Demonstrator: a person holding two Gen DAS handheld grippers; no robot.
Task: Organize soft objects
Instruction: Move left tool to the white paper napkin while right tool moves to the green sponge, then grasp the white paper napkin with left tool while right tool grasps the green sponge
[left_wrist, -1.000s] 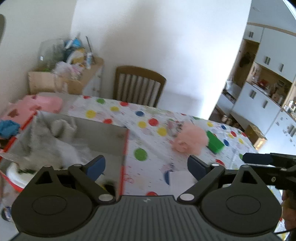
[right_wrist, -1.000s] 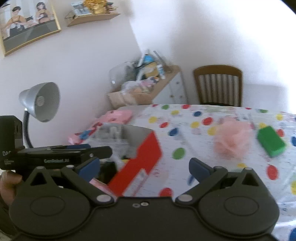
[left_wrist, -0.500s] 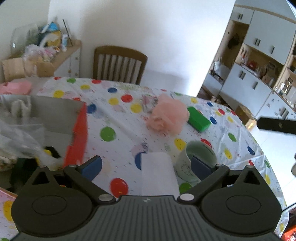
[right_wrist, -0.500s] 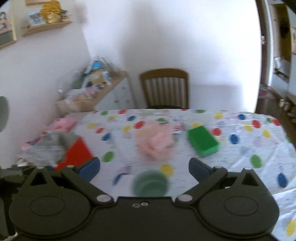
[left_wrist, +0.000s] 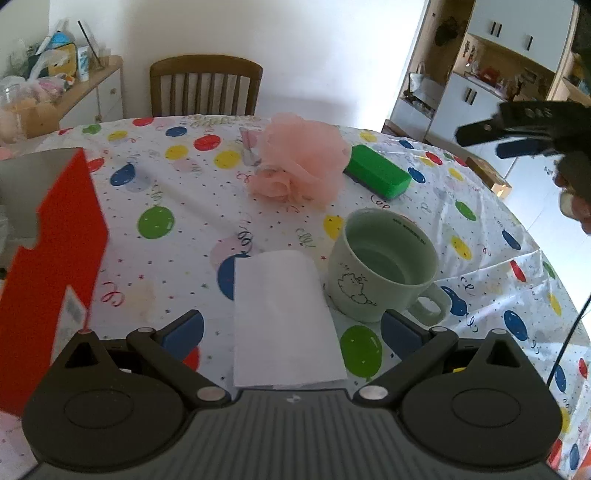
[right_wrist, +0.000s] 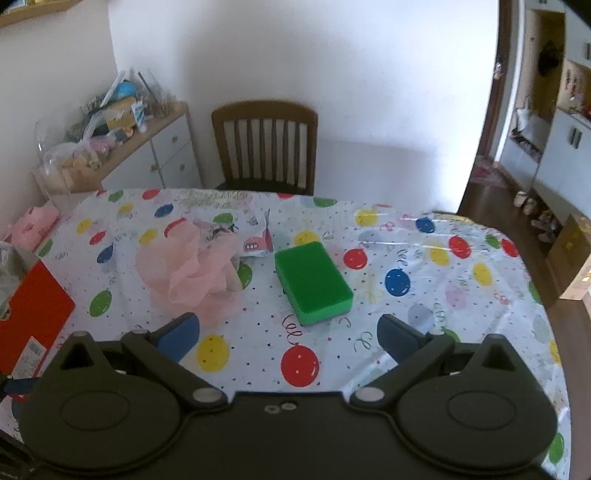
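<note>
A pink mesh pouf (left_wrist: 301, 164) lies mid-table beside a green sponge (left_wrist: 376, 171); both also show in the right wrist view, the pouf (right_wrist: 192, 267) and the sponge (right_wrist: 312, 282). A folded white cloth (left_wrist: 282, 319) lies right in front of my left gripper (left_wrist: 291, 328), which is open and empty above it. My right gripper (right_wrist: 288, 332) is open and empty, hovering just short of the sponge. It also shows in the left wrist view (left_wrist: 517, 131) at the far right.
A red-sided box (left_wrist: 51, 251) stands at the left, also in the right wrist view (right_wrist: 31, 317). A pale green mug (left_wrist: 384, 266) sits right of the cloth. A small printed packet (right_wrist: 258, 242) lies behind the pouf. A wooden chair (right_wrist: 266, 147) stands at the far edge.
Both grippers have swung right, away from the red box and toward the table's middle. The cloth and mug now fill the left view; the sponge sits in front of the right gripper.
</note>
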